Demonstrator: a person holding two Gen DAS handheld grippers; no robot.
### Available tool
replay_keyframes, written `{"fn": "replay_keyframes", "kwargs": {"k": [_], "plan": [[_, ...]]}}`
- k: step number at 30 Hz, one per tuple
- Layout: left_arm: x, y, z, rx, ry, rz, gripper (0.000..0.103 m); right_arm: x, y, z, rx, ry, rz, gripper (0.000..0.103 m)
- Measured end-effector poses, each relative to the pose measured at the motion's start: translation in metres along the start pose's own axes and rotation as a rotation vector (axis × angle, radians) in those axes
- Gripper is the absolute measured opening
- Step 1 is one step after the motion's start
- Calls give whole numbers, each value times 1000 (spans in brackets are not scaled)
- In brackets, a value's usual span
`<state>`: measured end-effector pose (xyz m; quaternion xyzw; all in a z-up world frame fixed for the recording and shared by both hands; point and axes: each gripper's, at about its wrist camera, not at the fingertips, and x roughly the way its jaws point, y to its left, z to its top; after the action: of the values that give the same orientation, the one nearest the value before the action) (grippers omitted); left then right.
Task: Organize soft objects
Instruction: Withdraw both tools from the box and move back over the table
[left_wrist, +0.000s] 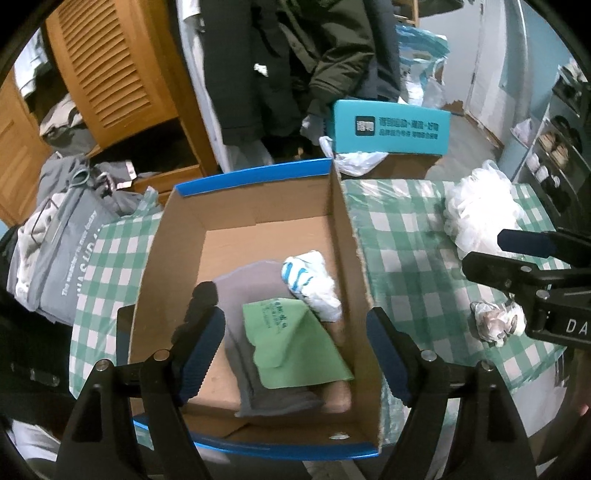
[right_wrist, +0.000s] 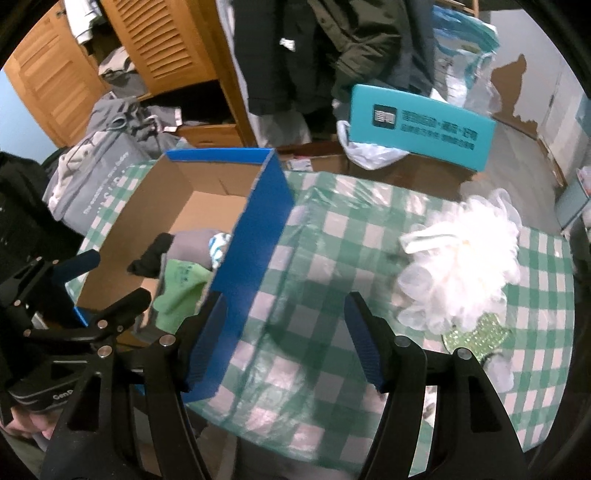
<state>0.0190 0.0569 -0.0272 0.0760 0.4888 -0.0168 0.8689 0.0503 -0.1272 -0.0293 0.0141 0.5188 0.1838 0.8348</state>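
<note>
Both tongs stand open and hold nothing. Your left gripper (left_wrist: 295, 343) hangs over the cardboard box (left_wrist: 347, 229), jaws spread wide above its contents. Inside the box, from left to right, lie a black sock (left_wrist: 203, 299), a grey cloth (left_wrist: 240, 295), a green cloth (left_wrist: 295, 339) resting on the grey one, and a white-and-blue bundle (left_wrist: 310, 280) against the right wall. Your right gripper (right_wrist: 284, 343) hovers over the checked tablecloth (right_wrist: 332, 236), just right of the box's blue outer wall, with only bare cloth between its jaws. Further right on the table sits a white mesh bath puff (right_wrist: 465, 266), with a glittery green item (right_wrist: 476, 332) touching its near edge.
</note>
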Motion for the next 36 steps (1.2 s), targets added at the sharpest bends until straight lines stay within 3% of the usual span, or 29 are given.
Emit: {"fn": "replay_keyframes", "kwargs": {"k": [27, 36], "plan": [[-1, -79, 10, 121, 10, -78, 80, -32, -87, -36, 101, -22, -97, 65], [7, -109, 13, 148, 42, -137, 81, -37, -119, -49, 162, -7, -115, 65]]}}
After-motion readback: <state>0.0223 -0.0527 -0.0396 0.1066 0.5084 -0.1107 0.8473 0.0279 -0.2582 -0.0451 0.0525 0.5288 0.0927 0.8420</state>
